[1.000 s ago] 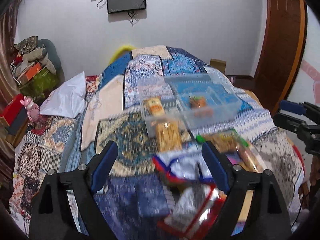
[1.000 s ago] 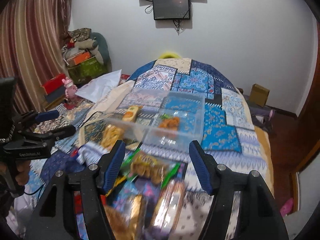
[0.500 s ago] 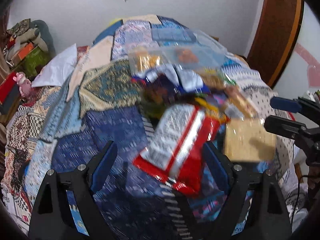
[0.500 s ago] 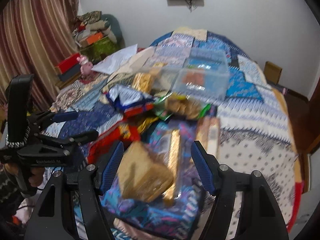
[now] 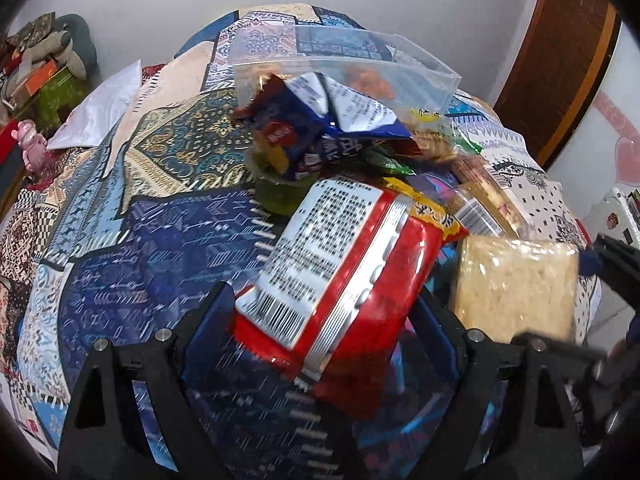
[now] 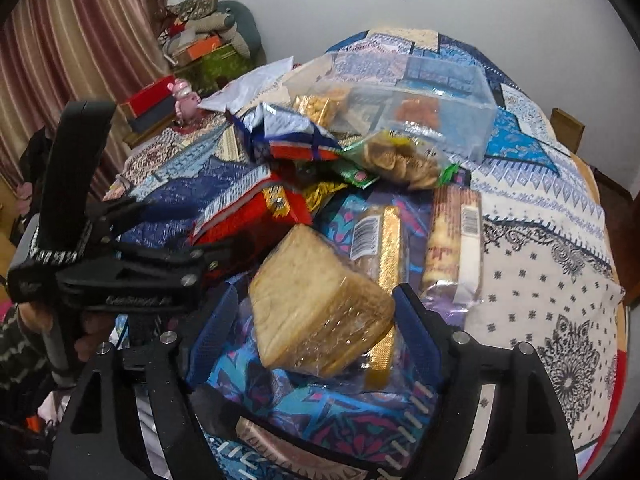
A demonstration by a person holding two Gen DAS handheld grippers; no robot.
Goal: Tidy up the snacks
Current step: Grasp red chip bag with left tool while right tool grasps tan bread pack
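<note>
A pile of snack packets lies on the patterned bedspread. My left gripper (image 5: 328, 320) is open, its jaws on either side of a red and silver packet (image 5: 340, 280). My right gripper (image 6: 316, 320) is open around a clear-wrapped block of pale crackers (image 6: 316, 304), also seen in the left wrist view (image 5: 516, 284). Behind the pile stands a clear plastic bin (image 5: 400, 68) (image 6: 420, 92) holding a few snacks. A blue and white bag (image 5: 320, 120) (image 6: 288, 132) and a green-edged bag of round biscuits (image 6: 400, 160) lie in front of it.
Two long biscuit packs (image 6: 452, 240) lie right of the cracker block. A white pillow (image 5: 100, 112) lies at the bed's left. Boxes and bundles (image 6: 200, 52) are stacked by the curtain. A wooden door (image 5: 560, 52) stands at right. The left gripper's body (image 6: 120, 272) shows in the right wrist view.
Both grippers have moved down and toward the near end of the pile. The red packet now sits between the left jaws and the cracker block between the right jaws.
</note>
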